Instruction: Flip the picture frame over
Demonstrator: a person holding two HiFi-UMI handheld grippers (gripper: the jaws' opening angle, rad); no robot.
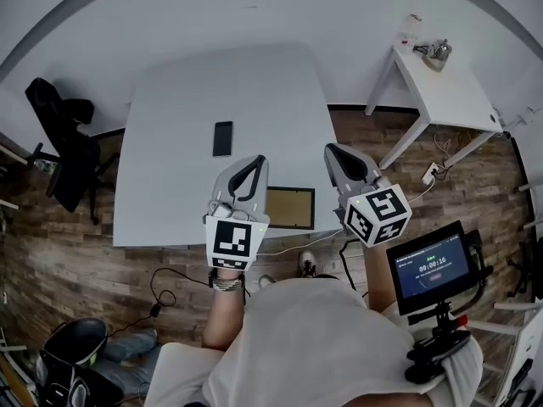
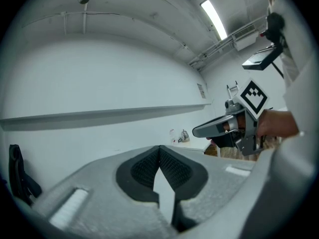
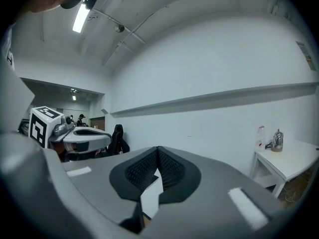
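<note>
- The picture frame (image 1: pixel 291 208) lies flat at the lower edge of the grey table (image 1: pixel 195 83), in the middle of the head view.
- The left gripper (image 1: pixel 248 170) hangs just left of the frame, its jaws clenched on nothing.
- The right gripper (image 1: pixel 337 153) is at the frame's upper right, likewise clenched and empty.
- A dark phone (image 1: pixel 222 138) lies above the left gripper.

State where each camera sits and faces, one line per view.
Head view: on the person's head, looking steeply down at table, picture frame, left gripper, right gripper; own torso shows.
Left gripper view: on that gripper, facing a wall; its shut jaws and the right gripper show.
Right gripper view: likewise, facing a wall; shut jaws, left gripper show.
Shared: head and right gripper views show the side table.
</note>
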